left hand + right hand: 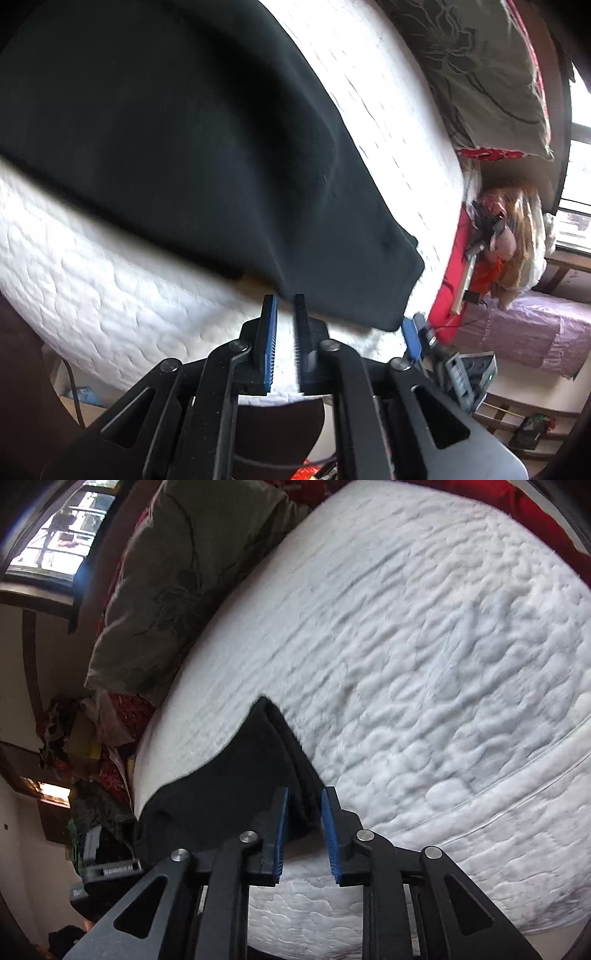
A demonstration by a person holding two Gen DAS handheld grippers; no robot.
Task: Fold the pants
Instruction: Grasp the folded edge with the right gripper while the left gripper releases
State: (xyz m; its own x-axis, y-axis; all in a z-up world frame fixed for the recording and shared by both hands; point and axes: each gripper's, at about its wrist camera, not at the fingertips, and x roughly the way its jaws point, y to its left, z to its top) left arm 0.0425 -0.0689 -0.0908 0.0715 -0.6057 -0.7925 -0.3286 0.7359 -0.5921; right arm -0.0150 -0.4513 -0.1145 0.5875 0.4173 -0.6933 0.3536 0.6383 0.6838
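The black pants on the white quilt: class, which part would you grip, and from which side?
Probably the stacked corner of the black pants nearest the right gripper, approached from the mattress edge. The layers meet there, so one pinch catches them all.

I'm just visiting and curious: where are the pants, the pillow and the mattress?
pants (166,122): left wrist view, middle of the dark cloth.
pillow (173,572): right wrist view, its flowered face.
mattress (424,646): right wrist view, bare quilted top.

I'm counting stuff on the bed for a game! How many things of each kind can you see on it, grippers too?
Black pants: 1
Grey flowered pillow: 1
White quilted mattress cover: 1
Grippers: 2, left gripper and right gripper
Total: 5
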